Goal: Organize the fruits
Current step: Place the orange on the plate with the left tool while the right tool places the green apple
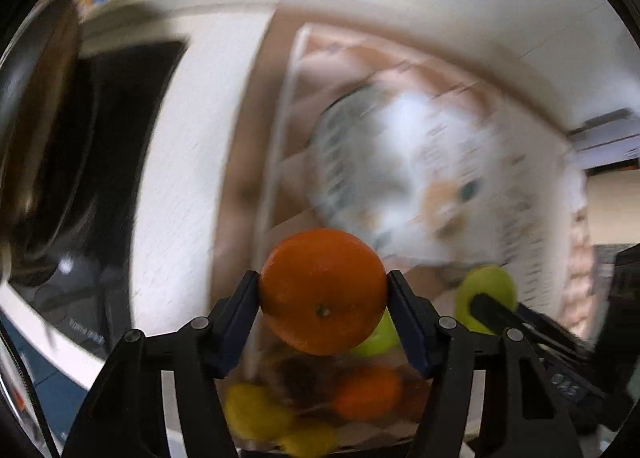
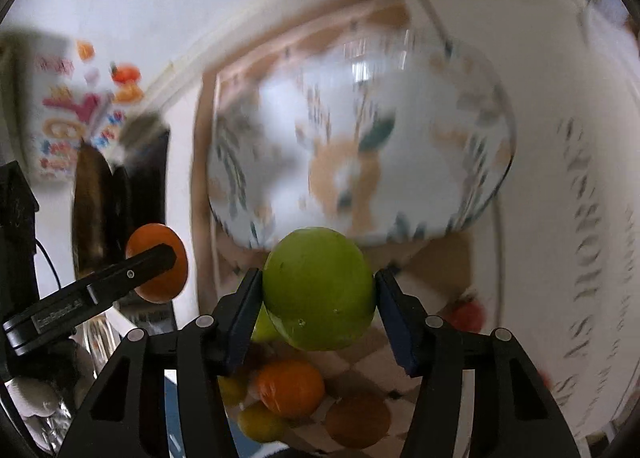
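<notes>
The left gripper (image 1: 323, 290) has its jaws clamped on an orange (image 1: 322, 290), held above a blurred pile of loose fruit (image 1: 320, 410). The right gripper (image 2: 319, 288) has its jaws clamped on a green apple (image 2: 319, 288), just in front of a patterned plate (image 2: 360, 146). Both lifted fruits hang near each other.

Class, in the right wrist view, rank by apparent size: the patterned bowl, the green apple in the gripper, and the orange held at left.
1. Patterned bowl, largest.
2. Green apple, though its nearness to the camera inflates it.
3. Orange, smallest, partly hidden by a gripper finger.
</notes>
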